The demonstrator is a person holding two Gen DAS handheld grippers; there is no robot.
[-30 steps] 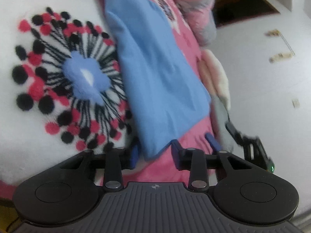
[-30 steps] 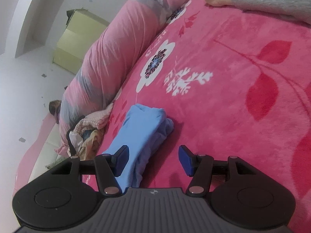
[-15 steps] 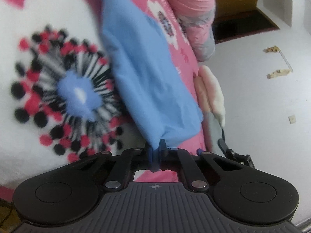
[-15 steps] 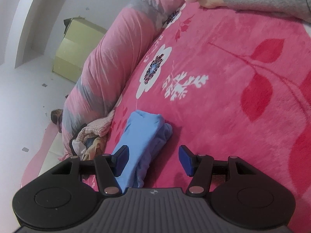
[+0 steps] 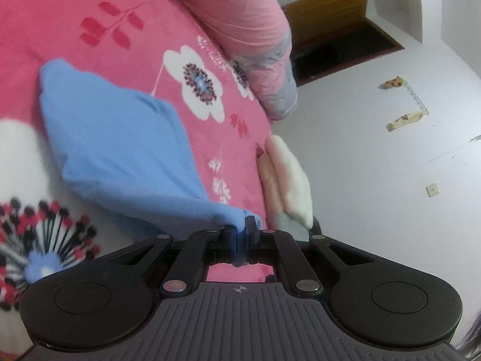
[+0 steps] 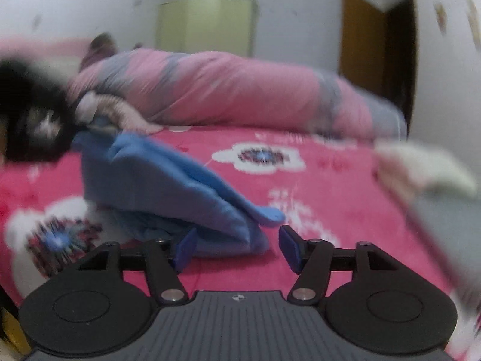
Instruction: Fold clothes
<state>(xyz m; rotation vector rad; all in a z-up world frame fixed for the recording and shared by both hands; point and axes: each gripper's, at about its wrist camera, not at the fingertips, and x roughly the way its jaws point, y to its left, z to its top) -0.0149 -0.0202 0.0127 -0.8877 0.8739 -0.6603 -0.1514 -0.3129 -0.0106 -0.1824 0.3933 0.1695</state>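
Observation:
A light blue garment [image 5: 120, 147] lies on the pink flowered blanket [image 5: 126, 6]. My left gripper [image 5: 239, 234] is shut on its near corner and holds that corner up off the bed, so the cloth stretches away to the upper left. In the blurred right wrist view the same blue garment [image 6: 168, 186] sits partly folded in a slanted heap. My right gripper [image 6: 237, 245] is level just before the near end of the heap. Its jaws are opening, the pads stand apart from the cloth and nothing is pinched. The left gripper shows there as a dark blur [image 6: 33, 120] at the garment's far left end.
A rolled pink and grey quilt [image 6: 228, 90] lies along the far side of the bed. A cream and grey garment [image 5: 285, 180] hangs at the bed's edge, and a small pile of clothes [image 6: 114, 111] rests against the quilt. Beyond are a pale floor [image 5: 375, 165], a green cabinet [image 6: 207, 24] and a wooden door [image 6: 360, 48].
My left gripper closed on the blue garment's corner and rose with it. My right gripper rolled upright, swung round to the garment's other end and widened its jaws.

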